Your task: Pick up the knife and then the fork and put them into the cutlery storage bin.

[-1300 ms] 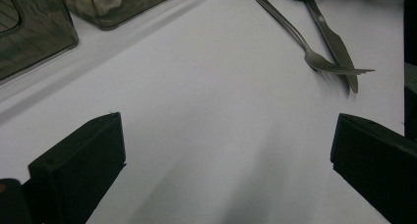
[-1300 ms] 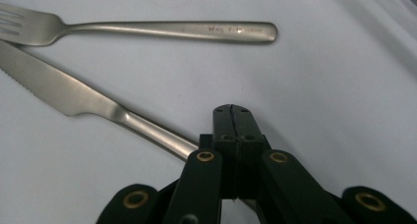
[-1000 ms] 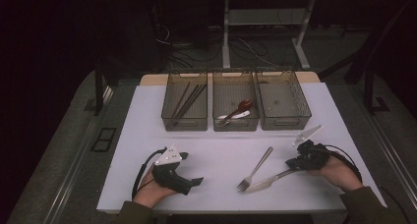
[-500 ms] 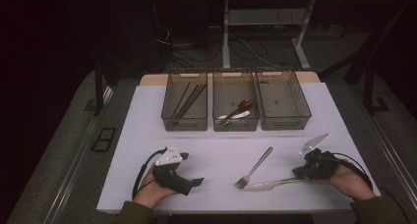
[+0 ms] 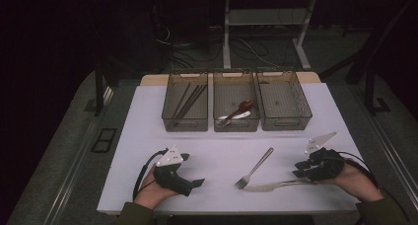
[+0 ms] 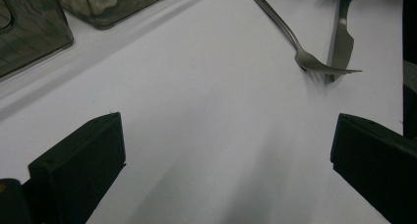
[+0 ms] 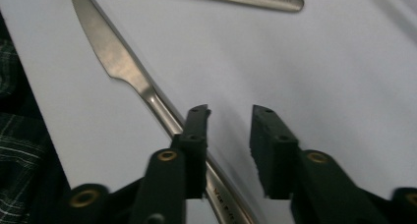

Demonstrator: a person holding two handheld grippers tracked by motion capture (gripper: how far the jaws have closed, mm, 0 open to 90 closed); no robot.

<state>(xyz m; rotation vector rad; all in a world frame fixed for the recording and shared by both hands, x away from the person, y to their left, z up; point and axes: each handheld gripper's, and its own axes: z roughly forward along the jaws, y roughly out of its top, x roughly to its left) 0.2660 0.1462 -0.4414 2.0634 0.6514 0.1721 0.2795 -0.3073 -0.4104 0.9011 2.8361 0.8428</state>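
We seem to be sorting cutlery into three bins (image 5: 236, 120) at the far side of the white surface (image 5: 148, 136). The left bin holds dark chopsticks (image 5: 190, 100), the middle bin holds spoons (image 5: 239, 111) (one of them reddish-brown), and the right bin (image 5: 284, 106) looks bare. Left on the surface are a fork (image 5: 254, 168) and a knife (image 5: 276, 185), so by our reckoning roughly the last stretch of the job remains, with these two pieces not yet binned.

The knife lies near the front edge, its blade pointing toward the left gripper (image 5: 197, 183) and its handle running under the right gripper (image 7: 228, 135). In the right gripper view the fingers (image 7: 268, 135) have just been opening and now stand a narrow way apart; the knife handle passes beneath the left-hand finger rather than cleanly between the two, and the pads do not press on it. The fork lies just beyond, its tines crossing close over the knife blade.

The left gripper rests on the surface well apart from both pieces, fingers (image 6: 81, 160) spread wide with nothing between them.
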